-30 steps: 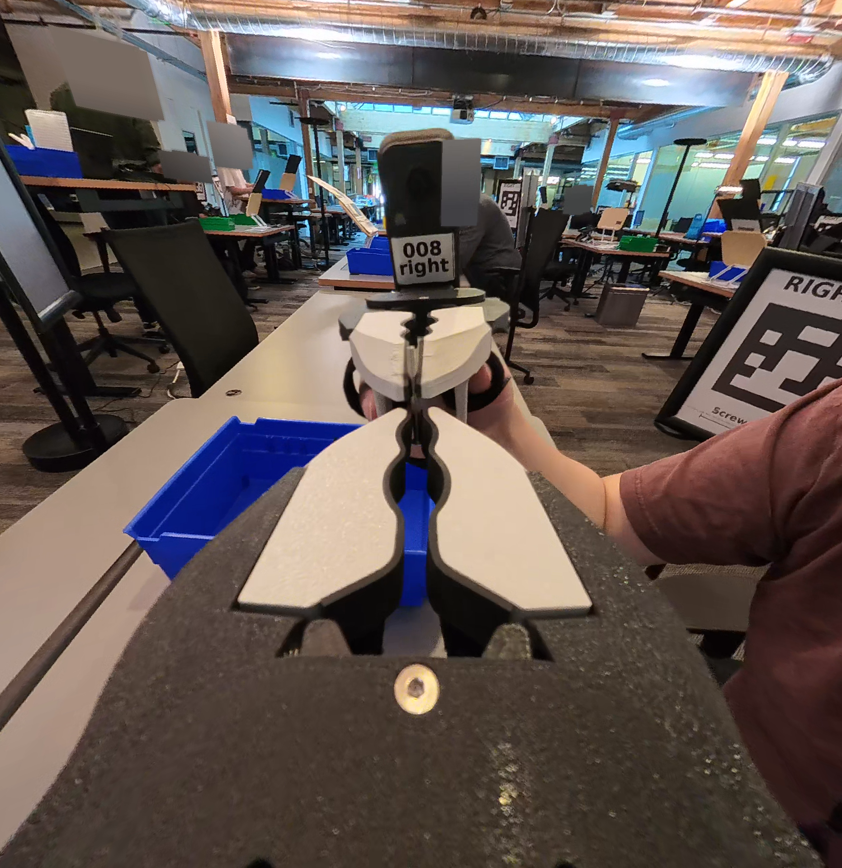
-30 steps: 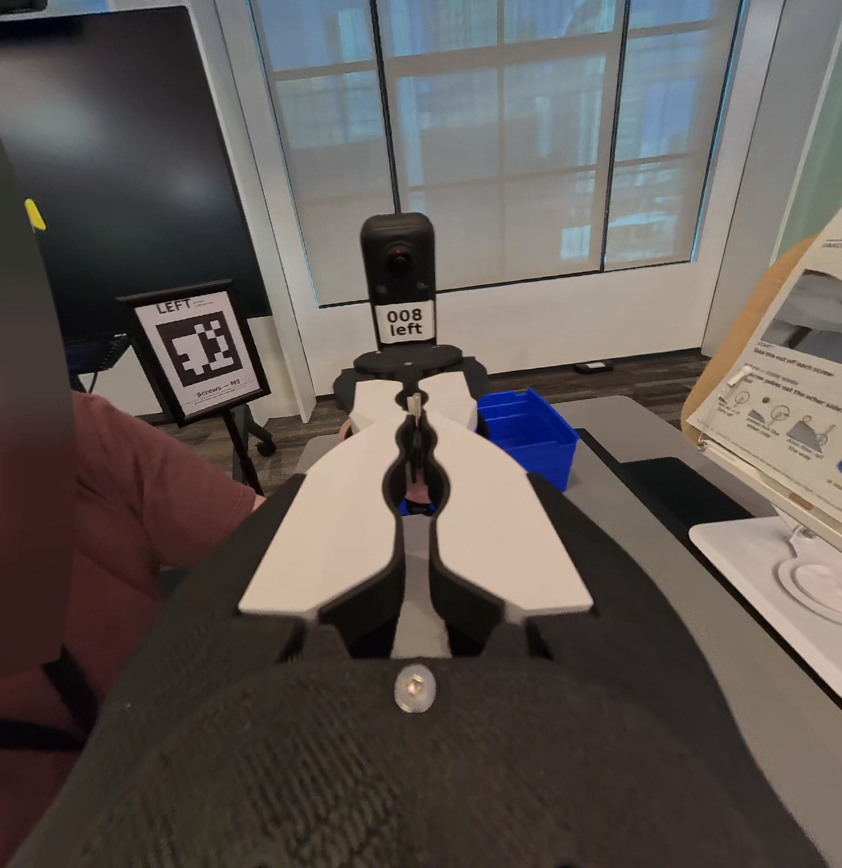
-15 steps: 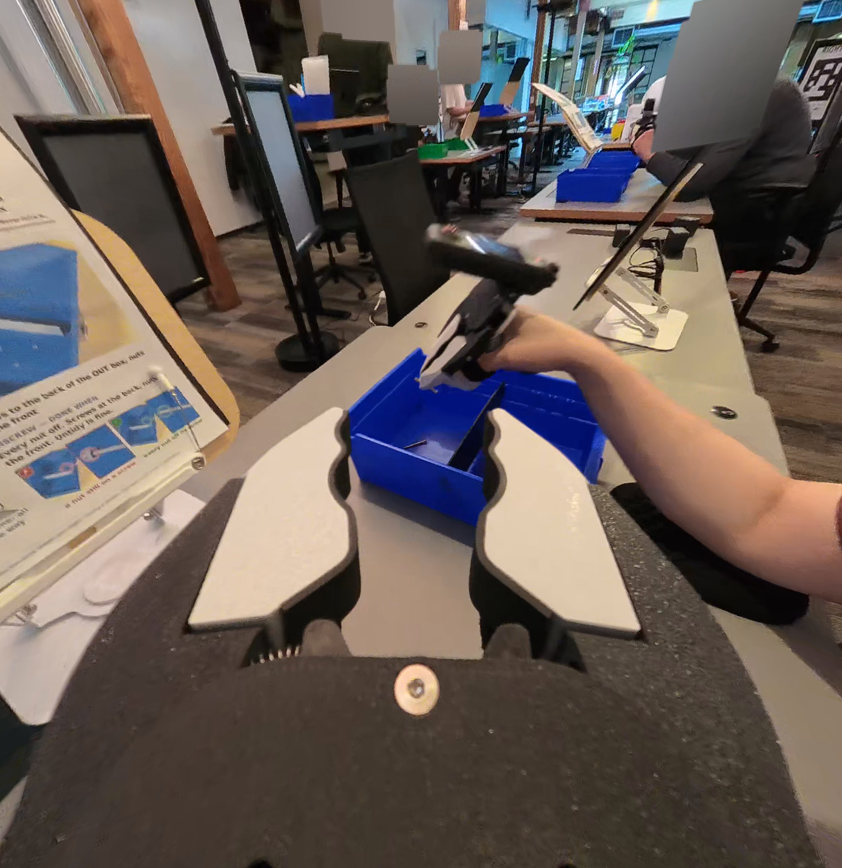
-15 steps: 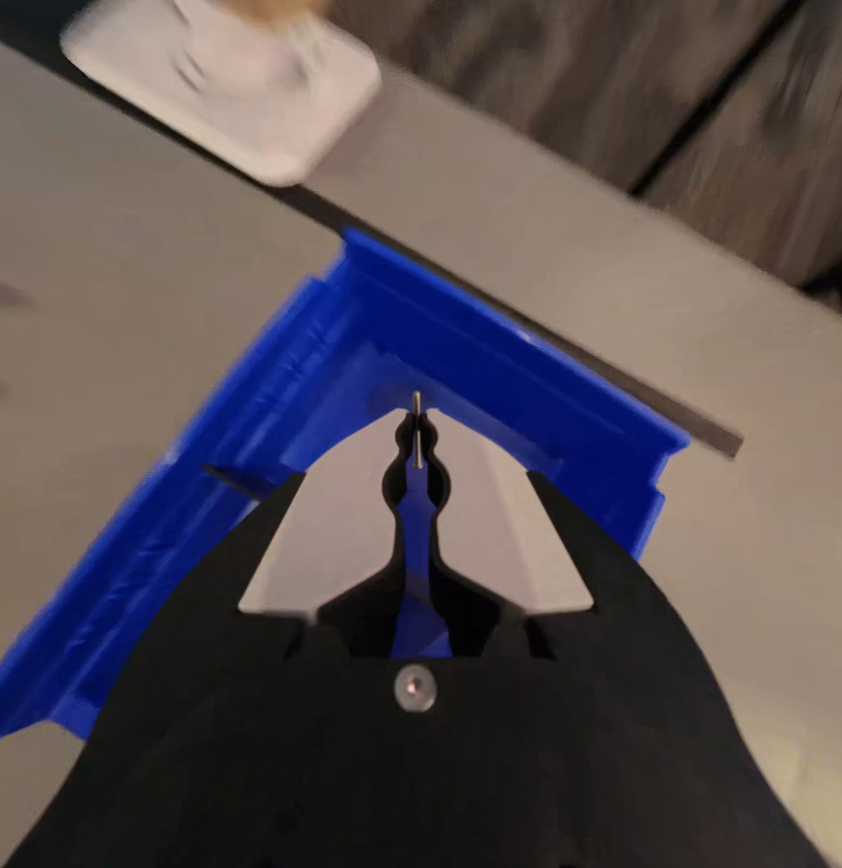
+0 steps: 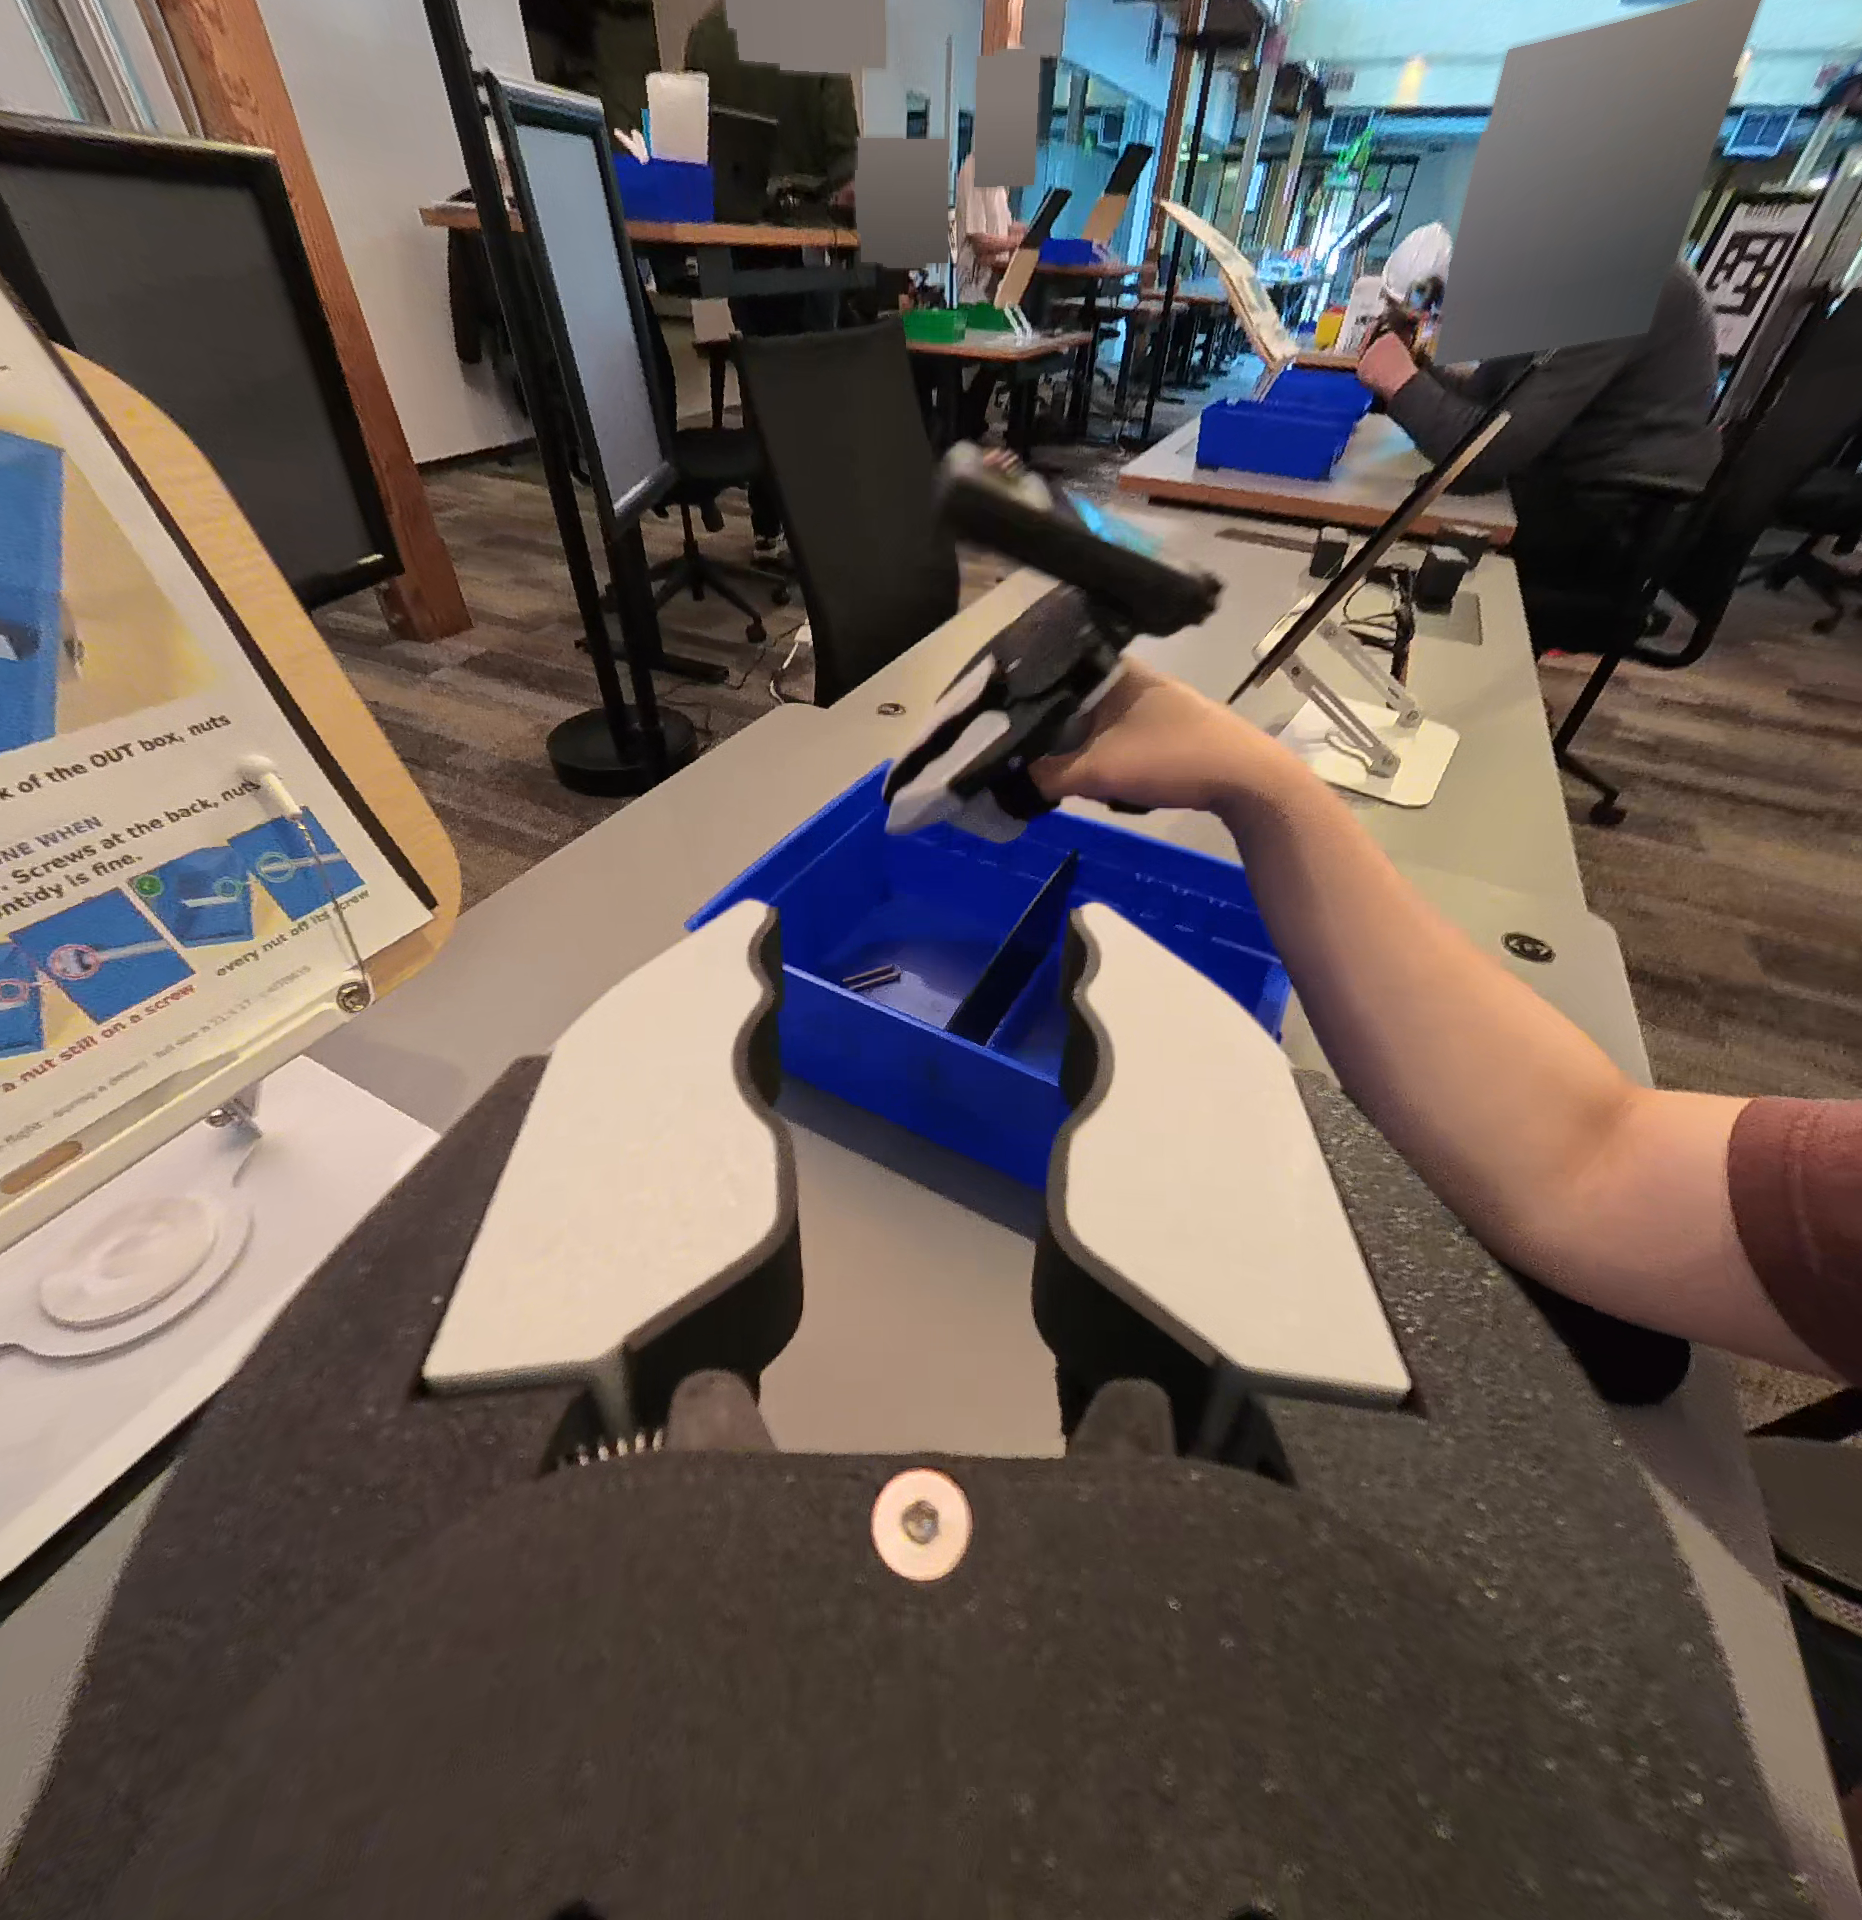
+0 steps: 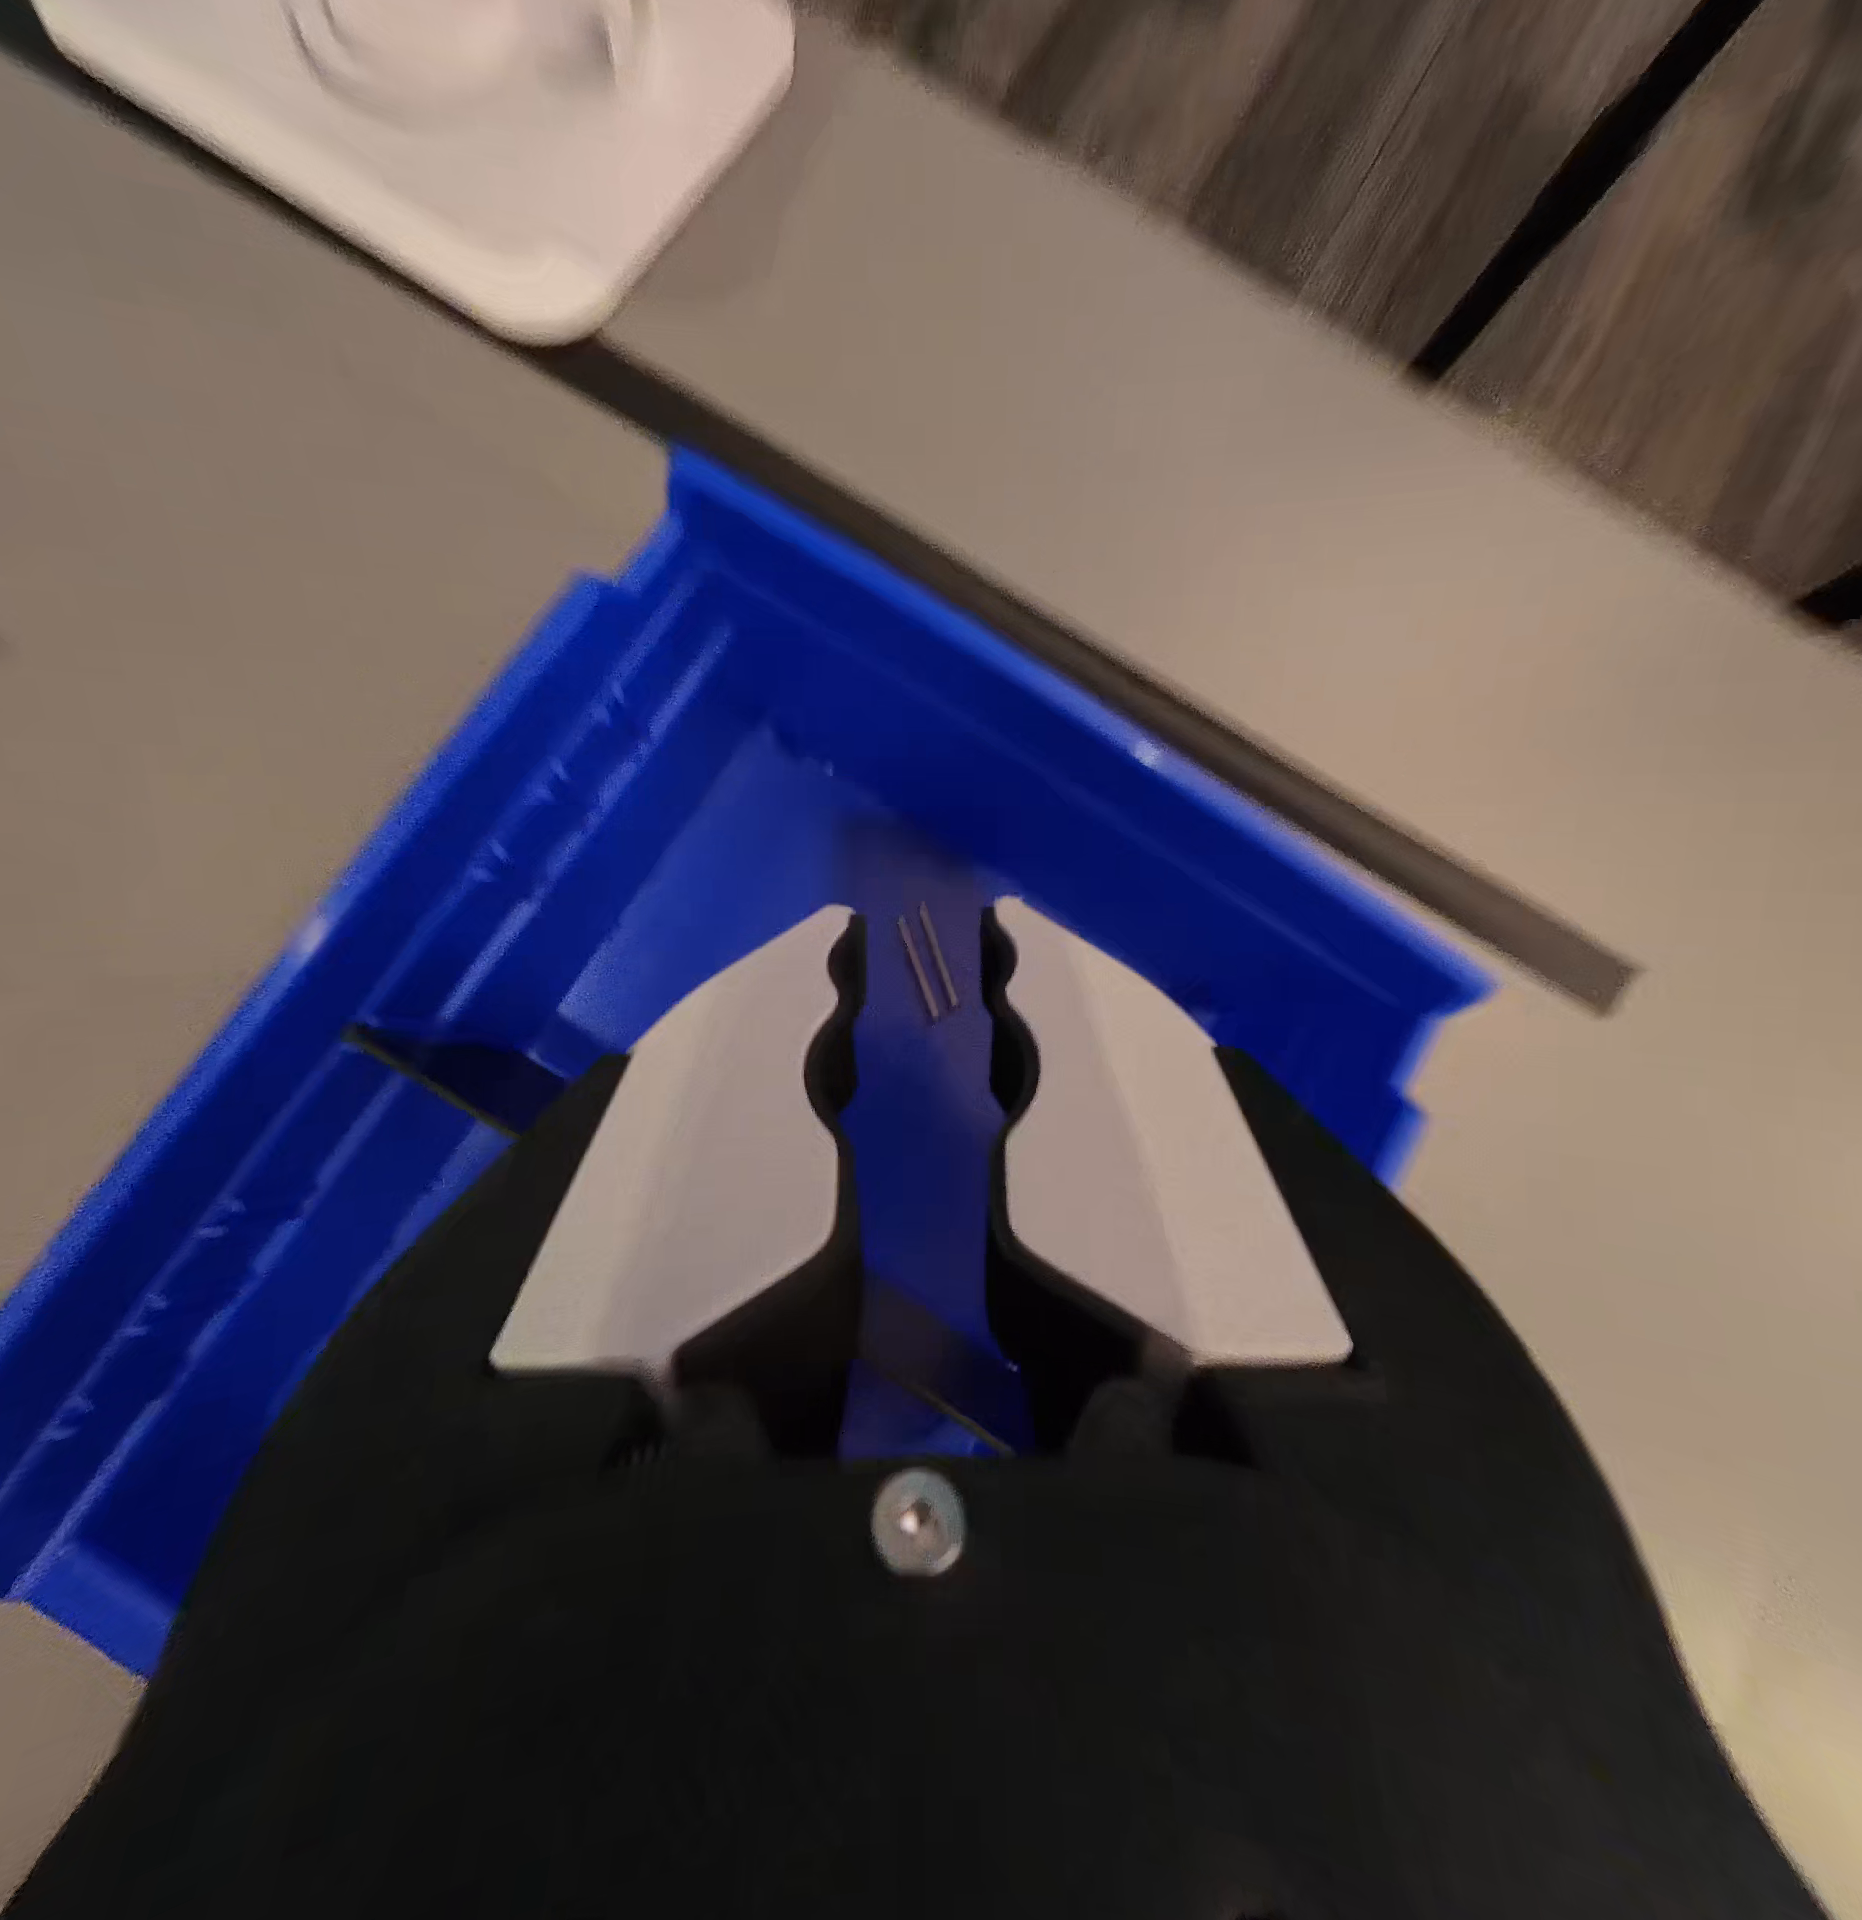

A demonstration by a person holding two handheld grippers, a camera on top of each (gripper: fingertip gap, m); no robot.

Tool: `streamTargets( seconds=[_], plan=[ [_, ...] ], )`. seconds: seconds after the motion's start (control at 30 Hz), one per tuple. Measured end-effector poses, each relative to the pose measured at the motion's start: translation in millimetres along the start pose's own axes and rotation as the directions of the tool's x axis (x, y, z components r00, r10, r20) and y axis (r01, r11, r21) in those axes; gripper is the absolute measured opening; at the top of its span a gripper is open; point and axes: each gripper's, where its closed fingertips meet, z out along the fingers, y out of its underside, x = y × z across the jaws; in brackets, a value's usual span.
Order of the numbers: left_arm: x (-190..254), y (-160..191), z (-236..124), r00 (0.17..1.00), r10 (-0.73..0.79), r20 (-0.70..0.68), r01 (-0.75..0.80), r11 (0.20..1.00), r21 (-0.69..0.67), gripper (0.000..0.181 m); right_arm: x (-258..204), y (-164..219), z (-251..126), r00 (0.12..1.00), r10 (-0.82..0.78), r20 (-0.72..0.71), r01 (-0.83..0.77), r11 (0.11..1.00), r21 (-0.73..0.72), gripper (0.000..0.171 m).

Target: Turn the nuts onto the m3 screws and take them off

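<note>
- We see a long grey table (image 5: 636,862) running away toward twelve o'clock in the left wrist view, with an office of desks and black chairs behind it.
- On its near left corner, at nine o'clock, stands a printed instruction sheet on a rounded wooden board (image 5: 179,831), propped on a white stand base (image 5: 127,1278); the same white base shows blurred at eleven o'clock in the right wrist view (image 6: 439,135).
- A bare forearm with a dark red sleeve (image 5: 1529,1122) reaches in from three o'clock in the left view.
- A blue plastic bin with a black divider (image 5: 906,1070) sits on the table ahead of us, split into two compartments.
- Our left gripper (image 5: 922,977), with two white-faced fingers on a black foam body, is released: its fingers stand wide apart and hold nothing, framing the bin from the near side.
- Our right gripper (image 5: 911,805) hangs tilted over the bin's far edge at twelve o'clock; in its own view (image 6: 922,935) the fingers are parted and empty, pointing down into the bin.
- Two thin dark m3 screws (image 6: 927,961) lie side by side, just apart, on the bin floor between the right fingertips; in the left view they rest in the compartment left of the divider (image 5: 871,977).
- We cannot make out any nuts in either view.
</note>
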Motion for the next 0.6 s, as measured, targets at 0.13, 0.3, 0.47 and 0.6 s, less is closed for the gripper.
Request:
streamTargets(
  seconds=[0.13,0.3,0.47,0.6],
  plan=[
    [-5.7,-6.4,-26.3,0.998,0.022,0.066,-0.023,1.0,0.004,0.051,-19.4,-57.0,-72.2,0.995,-0.065,-0.073,0.087,0.932,0.353,0.022],
    [-40.8,-8.6,-110.6,0.95,0.043,0.309,-0.013,0.995,-0.098,0.05,-41.6,-84.2,-115.8,0.983,-0.123,-0.133,0.173,0.855,0.488,0.021],
    [-96.9,49.3,-223.0,0.833,0.144,0.533,0.12,0.895,-0.429,0.042,-55.1,-84.7,-114.7,0.979,-0.167,-0.115,0.202,0.856,0.477,0.021],
    [-133.0,127.5,-269.3,0.787,-0.066,0.613,0.421,0.784,-0.456,0.028,-55.2,-82.3,-104.9,0.975,-0.179,-0.13,0.218,0.871,0.44,0.021]
  ],
)
